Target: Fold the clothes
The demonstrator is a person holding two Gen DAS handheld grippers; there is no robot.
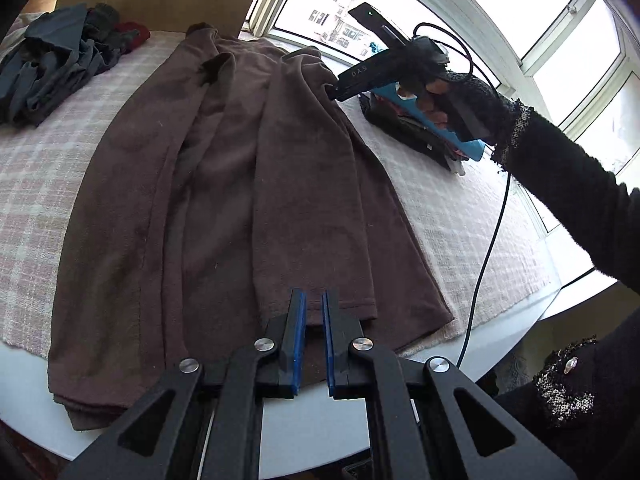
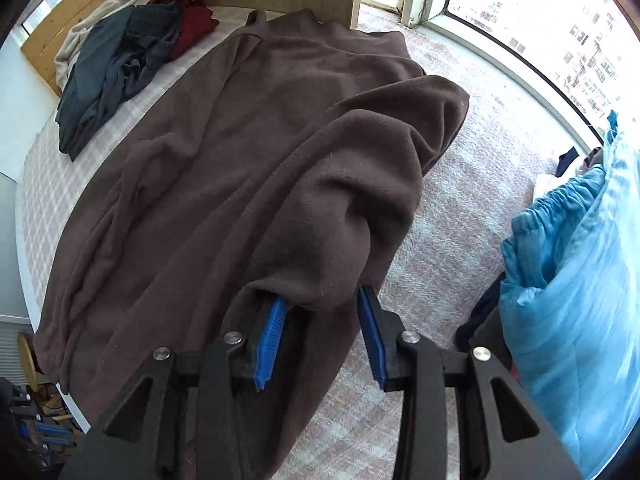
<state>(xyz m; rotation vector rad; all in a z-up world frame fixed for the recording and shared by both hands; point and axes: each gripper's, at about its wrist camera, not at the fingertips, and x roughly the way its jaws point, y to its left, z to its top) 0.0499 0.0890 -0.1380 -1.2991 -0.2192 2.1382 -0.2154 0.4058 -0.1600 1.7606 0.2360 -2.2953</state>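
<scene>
Clothes sit in one loose pile of dark grey-blue, black and dark red garments [image 1: 60, 64] at the far left of the surface, on one pale pink-and-white checked woven cloth [image 1: 32, 184] that covers the round white table [image 1: 304, 424]. We see a cream piece [image 2: 92, 20] at the back of that pile from the right wrist view. Next comes the one long brown fleece garment [image 1: 224, 208], spread lengthwise down the middle of the cloth, its near hem hanging just over the table edge. Our left gripper [image 1: 314, 300] hovers above that near hem, its two blue-padded jaws nearly clenched, with only a thin slit between them; we see no fabric between them. Further right, our right gripper [image 2: 320, 304] has its two blue pads parted, and a bunched fold of the brown fleece lies draped between them; we cannot tell whether the pads press it. Our right hand [image 1: 436, 96], in a black knit sleeve, holds that tool by its blue handle. At the far right lies one stack of dark folded clothes [image 1: 412, 128], with one bright blue shiny fabric [image 2: 580, 280] beside it.
</scene>
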